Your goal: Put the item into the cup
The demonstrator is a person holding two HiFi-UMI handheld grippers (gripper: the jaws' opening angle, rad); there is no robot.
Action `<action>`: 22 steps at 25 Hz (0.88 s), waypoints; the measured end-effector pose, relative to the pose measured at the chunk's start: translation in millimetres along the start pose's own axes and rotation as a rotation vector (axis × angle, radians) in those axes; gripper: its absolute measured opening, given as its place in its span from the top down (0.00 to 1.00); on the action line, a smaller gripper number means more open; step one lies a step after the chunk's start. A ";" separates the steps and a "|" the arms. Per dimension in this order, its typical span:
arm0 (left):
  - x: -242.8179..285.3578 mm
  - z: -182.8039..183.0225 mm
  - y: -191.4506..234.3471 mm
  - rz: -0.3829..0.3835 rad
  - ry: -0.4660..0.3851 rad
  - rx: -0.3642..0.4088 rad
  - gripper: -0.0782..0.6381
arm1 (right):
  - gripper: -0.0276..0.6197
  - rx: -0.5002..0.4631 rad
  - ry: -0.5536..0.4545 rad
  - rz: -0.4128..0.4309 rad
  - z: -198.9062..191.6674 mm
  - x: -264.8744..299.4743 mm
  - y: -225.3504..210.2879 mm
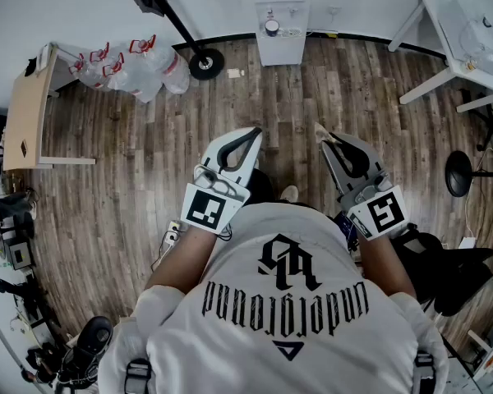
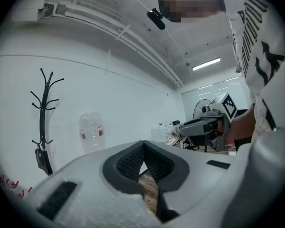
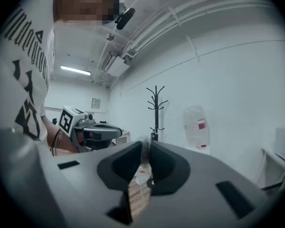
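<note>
Both grippers are held side by side at waist height over a wooden floor (image 1: 131, 187). My right gripper (image 1: 322, 131) is shut on a small, thin, pale brown item (image 3: 144, 156) that pokes out past its tips; the item (image 1: 319, 126) shows as a beige sliver in the head view. What the item is stays too small to tell. My left gripper (image 1: 251, 133) is shut, its ribbed pads (image 2: 133, 158) meeting at the tip with nothing between them. Each gripper view shows the other gripper off to the side. No cup shows in any view.
A white water dispenser (image 1: 278, 15) stands ahead at the wall, with its bottle (image 2: 91, 132) and a black coat stand (image 2: 45, 118). Bags of bottles (image 1: 135, 64) and a wooden table (image 1: 29, 113) lie left. A white table (image 1: 460, 39) and a fan base (image 1: 458, 173) are right.
</note>
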State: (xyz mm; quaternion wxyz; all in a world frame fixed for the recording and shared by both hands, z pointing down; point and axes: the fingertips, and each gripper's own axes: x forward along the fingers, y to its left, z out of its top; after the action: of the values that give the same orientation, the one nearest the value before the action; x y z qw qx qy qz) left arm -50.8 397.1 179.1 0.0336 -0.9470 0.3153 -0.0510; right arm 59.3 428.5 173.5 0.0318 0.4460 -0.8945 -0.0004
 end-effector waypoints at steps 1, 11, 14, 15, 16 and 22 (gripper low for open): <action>-0.7 0.2 0.2 0.002 -0.002 -0.001 0.88 | 0.88 0.000 -0.001 0.000 -0.2 -0.2 -0.1; -3.3 1.2 6.5 0.007 -0.008 0.004 0.88 | 0.88 -0.002 -0.008 -0.002 0.6 1.7 0.3; -2.5 2.0 10.2 0.012 -0.014 0.004 0.88 | 0.88 0.004 -0.014 -0.001 1.0 3.5 -1.4; -1.7 2.3 13.0 0.014 -0.014 0.003 0.88 | 0.88 0.010 -0.015 0.000 1.2 5.3 -2.9; -0.5 2.4 16.7 0.016 -0.014 0.003 0.88 | 0.88 0.013 -0.015 0.001 1.2 8.1 -4.9; 14.1 -4.1 51.6 0.026 -0.011 -0.012 0.88 | 0.88 0.021 -0.005 -0.007 -2.0 40.7 -24.2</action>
State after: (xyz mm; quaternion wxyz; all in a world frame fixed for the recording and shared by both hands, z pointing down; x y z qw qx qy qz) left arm -70.7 347.2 179.2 0.0302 -0.9433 0.3277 -0.0432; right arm 54.2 381.5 177.0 0.0251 0.4494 -0.8929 0.0077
